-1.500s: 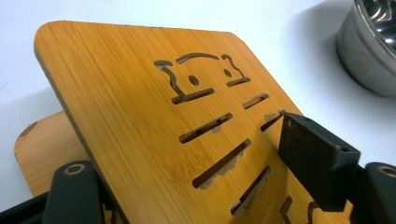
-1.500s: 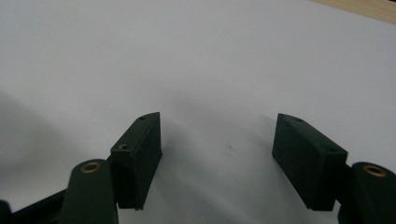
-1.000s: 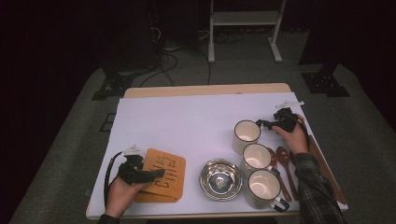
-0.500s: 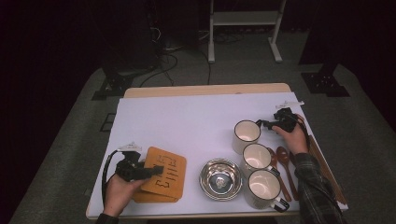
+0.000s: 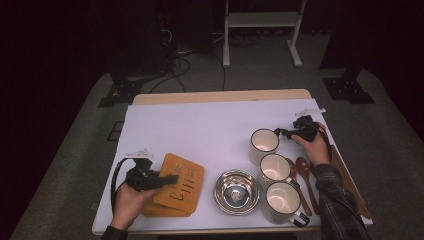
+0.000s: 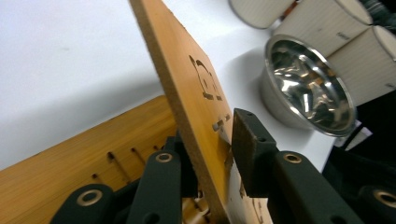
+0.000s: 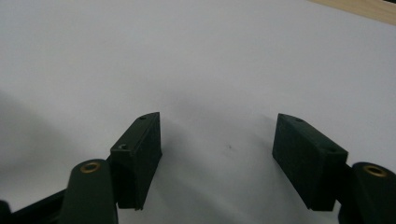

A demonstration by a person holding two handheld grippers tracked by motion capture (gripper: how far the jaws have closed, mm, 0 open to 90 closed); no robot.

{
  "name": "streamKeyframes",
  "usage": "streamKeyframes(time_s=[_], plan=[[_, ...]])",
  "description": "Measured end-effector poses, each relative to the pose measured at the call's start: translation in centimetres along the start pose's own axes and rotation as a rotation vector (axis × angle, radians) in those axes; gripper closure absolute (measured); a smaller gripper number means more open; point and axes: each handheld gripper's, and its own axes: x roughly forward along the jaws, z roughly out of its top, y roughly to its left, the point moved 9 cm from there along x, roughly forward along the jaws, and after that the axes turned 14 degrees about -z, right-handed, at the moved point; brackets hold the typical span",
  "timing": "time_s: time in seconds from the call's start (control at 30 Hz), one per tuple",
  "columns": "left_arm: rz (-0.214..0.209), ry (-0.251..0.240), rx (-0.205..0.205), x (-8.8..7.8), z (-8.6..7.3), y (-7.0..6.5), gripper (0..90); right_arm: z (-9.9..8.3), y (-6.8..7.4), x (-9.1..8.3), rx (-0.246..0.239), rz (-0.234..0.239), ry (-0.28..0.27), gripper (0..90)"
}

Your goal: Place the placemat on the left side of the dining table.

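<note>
The left gripper (image 6: 212, 154) had just been closing on the top wooden board's (image 6: 187, 88) near edge, tilting it off the stack (image 6: 84, 154) beneath. It looked stiff, light and thin (edge grip suits). The right gripper (image 7: 217, 158) was wide open, holding nothing.

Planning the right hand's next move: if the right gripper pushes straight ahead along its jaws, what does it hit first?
Probably the top mug: in the high view the right gripper, jaws open and empty, points at its handle side. Depth is uncertain; its own view shows bare white table cover.
</note>
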Motion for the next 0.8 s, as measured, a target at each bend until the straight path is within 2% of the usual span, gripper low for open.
streamKeyframes(time_s=[0.27,0.43,0.67,0.8], plan=[[-0.066,-0.022,0.014,0.2,0.6,-1.0,77.9,0.0,0.0,0.0,-0.001,0.0,0.0,31.0],[-0.087,-0.014,0.039,0.4,1.0,-1.7,80.5,0.0,0.0,0.0,-0.001,-0.001,-0.001,31.0],[-0.139,-0.022,0.035,0.8,1.2,-2.4,83.4,0.0,0.0,0.0,-0.001,0.0,-0.001,31.0],[-0.174,-0.044,0.033,0.7,1.6,-2.7,86.2,0.0,0.0,0.0,-0.002,-0.001,-0.001,31.0]])
